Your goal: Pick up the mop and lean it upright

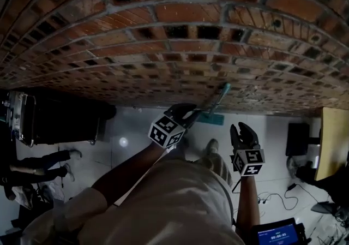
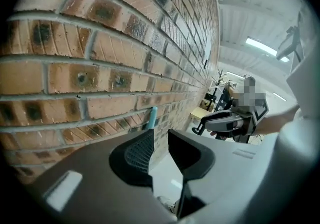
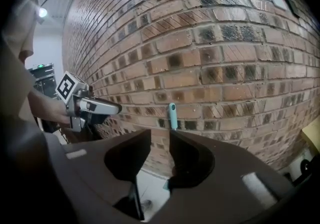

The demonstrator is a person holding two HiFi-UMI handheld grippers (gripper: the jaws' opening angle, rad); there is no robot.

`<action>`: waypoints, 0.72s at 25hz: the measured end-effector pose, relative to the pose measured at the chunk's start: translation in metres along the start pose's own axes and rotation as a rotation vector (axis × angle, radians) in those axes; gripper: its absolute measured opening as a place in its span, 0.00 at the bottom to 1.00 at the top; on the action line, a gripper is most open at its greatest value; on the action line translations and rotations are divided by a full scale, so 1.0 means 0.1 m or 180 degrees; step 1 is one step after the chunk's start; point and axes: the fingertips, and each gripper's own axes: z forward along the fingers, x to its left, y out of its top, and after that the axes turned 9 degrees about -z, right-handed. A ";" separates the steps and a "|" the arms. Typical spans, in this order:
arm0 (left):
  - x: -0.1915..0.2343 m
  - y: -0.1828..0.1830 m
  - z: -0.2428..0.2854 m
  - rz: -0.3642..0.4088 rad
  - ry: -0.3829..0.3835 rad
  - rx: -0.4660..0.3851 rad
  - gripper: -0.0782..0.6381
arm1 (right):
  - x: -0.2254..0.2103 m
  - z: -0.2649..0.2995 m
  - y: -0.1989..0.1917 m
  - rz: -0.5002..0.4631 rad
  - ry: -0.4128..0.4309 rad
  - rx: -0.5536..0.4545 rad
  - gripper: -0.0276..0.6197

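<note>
The mop stands leaning on the brick wall (image 1: 174, 47). Its teal handle tip (image 1: 224, 90) rests against the bricks and its teal head (image 1: 210, 119) sits on the pale floor. My left gripper (image 1: 185, 111) is just left of the handle; in its own view the left gripper (image 2: 161, 135) is open, with the handle tip (image 2: 151, 117) beyond its jaws. My right gripper (image 1: 244, 130) hangs lower right of the mop. In the right gripper view, the right gripper (image 3: 160, 135) is open and empty, and the handle tip (image 3: 172, 114) rises behind it.
A dark cabinet (image 1: 60, 121) stands at the left by the wall, with another person's legs (image 1: 38, 167) below it. A wooden table (image 1: 332, 140) is at the right. Cables (image 1: 272, 197) and a lit screen (image 1: 278, 234) lie on the floor near my feet (image 1: 211, 145).
</note>
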 end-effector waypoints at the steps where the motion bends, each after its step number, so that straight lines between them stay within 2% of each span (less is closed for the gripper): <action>1: -0.01 0.02 0.01 -0.0003 0.0052 -0.0016 0.24 | -0.05 0.02 0.01 -0.0025 0.0049 0.0001 0.22; 6: -0.05 0.04 0.10 -0.0004 0.0304 -0.0084 0.24 | -0.27 0.15 -0.05 -0.0145 0.0302 0.0066 0.22; 15: -0.08 -0.05 0.19 -0.0212 0.0724 -0.0224 0.24 | -0.47 0.52 -0.32 -0.0371 0.0751 0.0232 0.22; 18: -0.08 -0.14 0.22 -0.0288 0.0842 -0.0196 0.24 | -0.50 0.68 -0.44 -0.0448 0.0908 0.0299 0.22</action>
